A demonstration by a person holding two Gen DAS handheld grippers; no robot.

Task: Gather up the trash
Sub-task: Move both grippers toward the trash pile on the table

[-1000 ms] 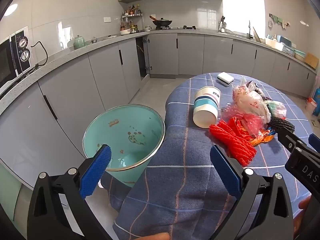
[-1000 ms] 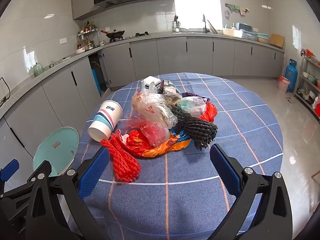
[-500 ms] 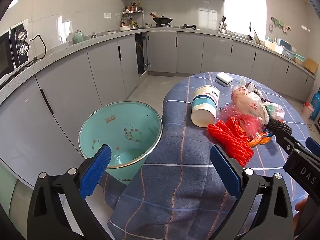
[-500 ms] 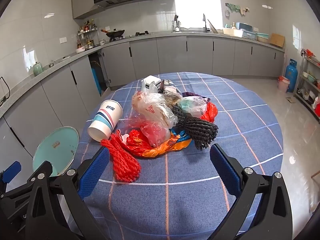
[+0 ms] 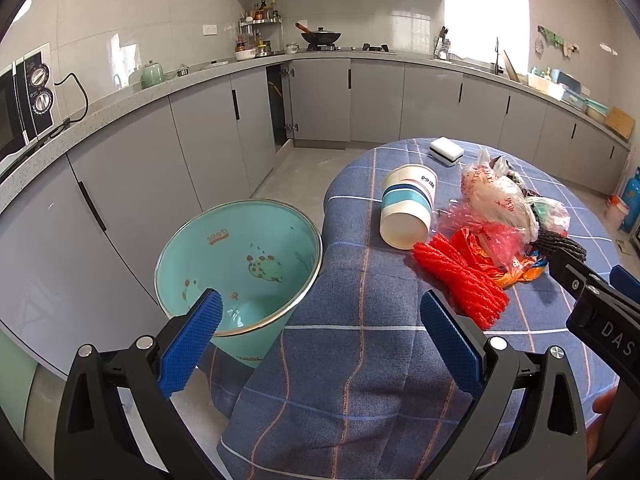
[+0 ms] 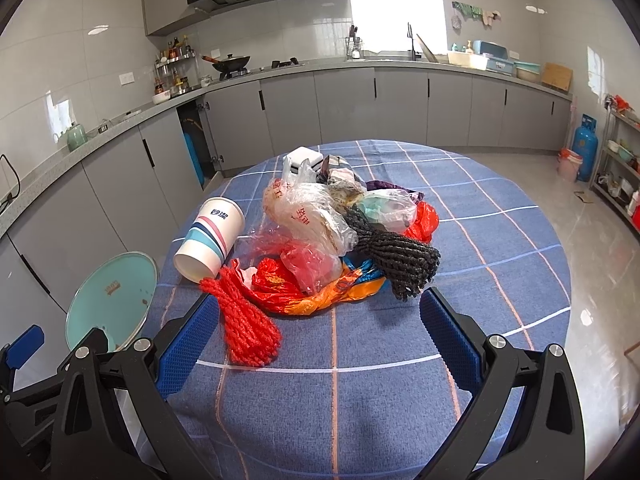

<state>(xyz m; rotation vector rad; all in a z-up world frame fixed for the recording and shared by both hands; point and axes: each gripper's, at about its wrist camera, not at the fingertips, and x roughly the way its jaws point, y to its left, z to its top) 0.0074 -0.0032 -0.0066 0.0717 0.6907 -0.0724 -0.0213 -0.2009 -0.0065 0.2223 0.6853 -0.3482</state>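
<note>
Lying on its side near the left edge of the round table [image 6: 500,248], the paper cup [image 6: 211,238] has its long axis running from near-left to far-right in the right wrist view, its open mouth turned toward the camera and the table edge, its base pointing away toward the kitchen counter. Just beside the cup's mouth, the red mesh bundle [image 6: 246,322] stretches lengthwise toward the camera, its far end close against the cup's rim. To the right of the cup sits a heap of crumpled plastic bags [image 6: 308,220], with a red-and-orange wrapper [image 6: 320,294] at its near side. A dark knitted roll [image 6: 396,256] lies along the heap's right flank, its long axis slanting from far-left to near-right. Behind the heap rests a small white block [image 6: 306,158].

Beside the table on the floor stands the teal bin [image 5: 240,264], upright and open-topped, its rim close against the hanging blue checked tablecloth [image 5: 360,360].

The left gripper [image 5: 320,336] hovers over the tablecloth's drape between bin and table, jaws spread wide and holding nothing. The right gripper [image 6: 318,332] hangs above the near part of the table, jaws equally wide and empty, the red mesh bundle's near end just inside its left finger.
</note>
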